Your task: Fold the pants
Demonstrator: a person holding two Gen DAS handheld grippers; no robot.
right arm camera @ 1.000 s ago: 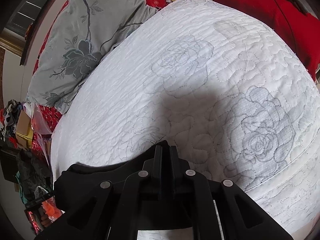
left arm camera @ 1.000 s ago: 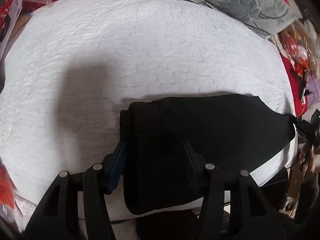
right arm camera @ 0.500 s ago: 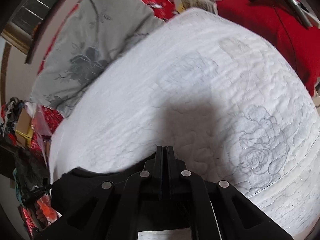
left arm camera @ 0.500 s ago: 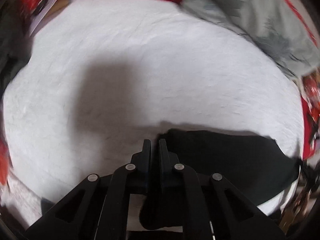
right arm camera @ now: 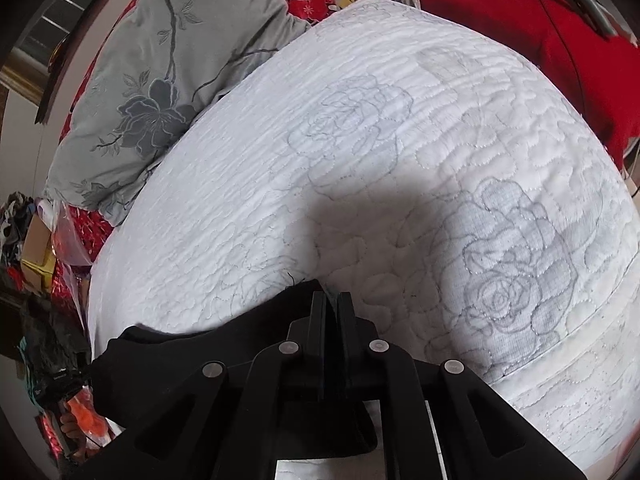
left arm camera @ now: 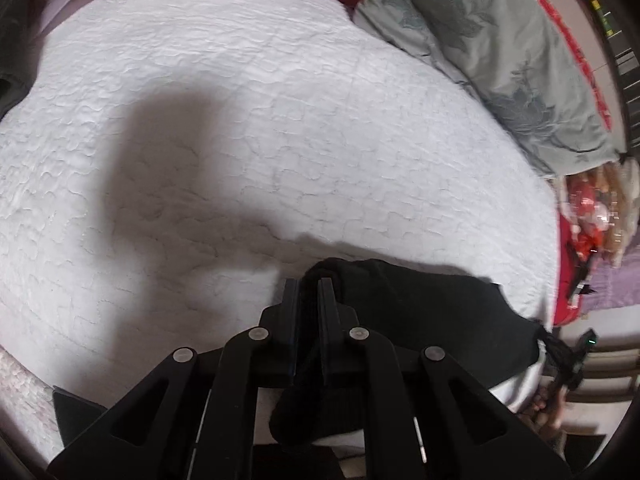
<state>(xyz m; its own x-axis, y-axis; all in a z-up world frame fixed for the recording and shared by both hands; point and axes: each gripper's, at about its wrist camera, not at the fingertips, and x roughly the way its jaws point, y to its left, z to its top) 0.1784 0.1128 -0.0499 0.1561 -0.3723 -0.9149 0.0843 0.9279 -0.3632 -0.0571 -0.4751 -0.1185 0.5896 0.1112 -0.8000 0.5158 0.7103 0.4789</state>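
Observation:
Black pants (left arm camera: 420, 312) lie folded on a white quilted bed (left arm camera: 240, 120), near its front edge. My left gripper (left arm camera: 308, 282) is shut on a bunched end of the pants, with dark cloth showing between its fingers. In the right wrist view the pants (right arm camera: 192, 356) stretch away to the lower left. My right gripper (right arm camera: 331, 296) pinches their corner; its jaws are starting to open, with the black cloth still between them.
A grey flowered pillow (left arm camera: 480, 40) lies at the head of the bed, also seen as the pillow (right arm camera: 160, 80) in the right wrist view. Red fabric (right arm camera: 500, 20) borders the far side. Boxes and bags (right arm camera: 32, 248) crowd the floor beside the bed.
The left gripper, open around the folded end a second ago, has shut on the cloth, rolled and shifted sideways. The right gripper has stayed on its corner.

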